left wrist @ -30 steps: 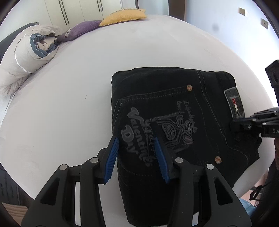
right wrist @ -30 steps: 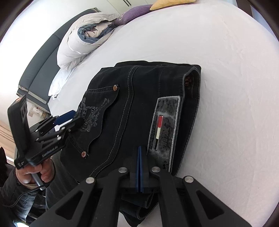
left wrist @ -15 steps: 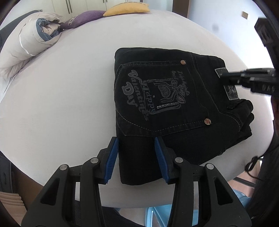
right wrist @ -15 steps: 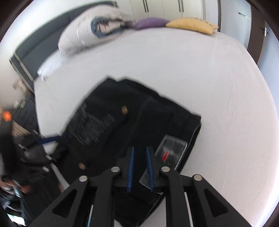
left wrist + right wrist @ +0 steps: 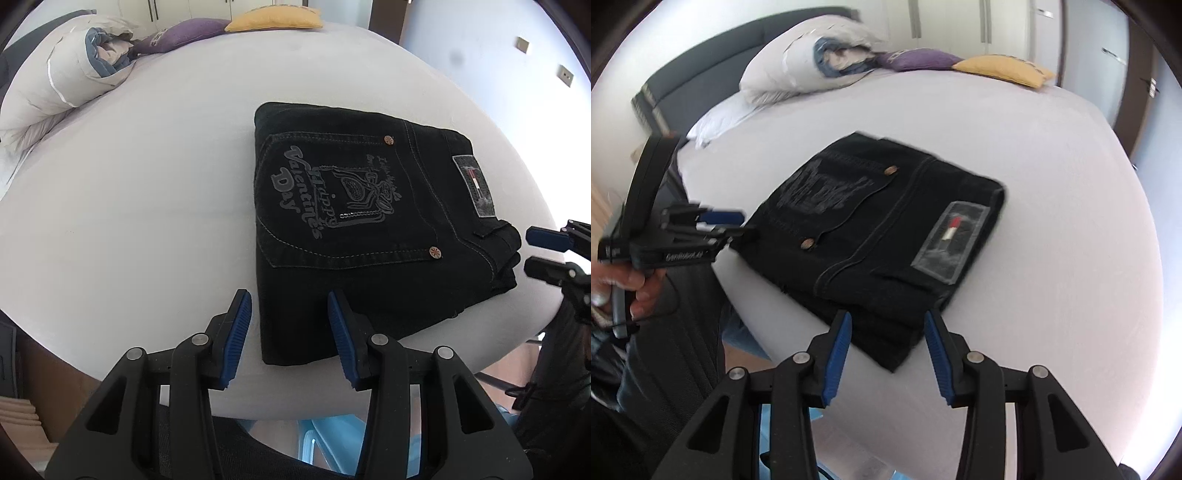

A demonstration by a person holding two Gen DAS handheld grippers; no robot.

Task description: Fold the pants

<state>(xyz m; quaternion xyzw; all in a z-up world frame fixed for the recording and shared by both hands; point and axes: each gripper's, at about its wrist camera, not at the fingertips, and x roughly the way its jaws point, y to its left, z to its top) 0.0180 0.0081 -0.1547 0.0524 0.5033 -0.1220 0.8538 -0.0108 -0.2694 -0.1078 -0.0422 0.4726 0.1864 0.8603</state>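
Both grippers hover above the near edge of the bed (image 5: 129,221), and neither has hold of anything. In its own wrist view the left gripper (image 5: 290,332) has its blue pads apart, with a corner of the pants (image 5: 351,258) showing in the gap below them but not touched. The right gripper (image 5: 886,347) has its jaws opening, the near end of the folded stack visible between the pads yet clear of them (this view is smeared by motion, so fine detail is soft).

Black denim, the pants lie folded into a compact rectangle on the white sheet near the bed's front edge, back pocket facing up. Grey lettering on the pocket reads "Happy Valentine's Day" beside a line drawing; a smaller cursive line next to it is too fine to read. Two copper rivets mark the pocket corners. A grey waistband patch (image 5: 474,185) carries a small red, white and dark stripe mark, its wording illegible.

Seen from the right wrist, the left gripper is held by a hand (image 5: 631,284), and its side bears white text that looks like "GenRobot.ai".

At the far end of the bed sit a rolled white duvet (image 5: 62,85), a purple cushion (image 5: 184,33) and a yellow cushion (image 5: 275,18).
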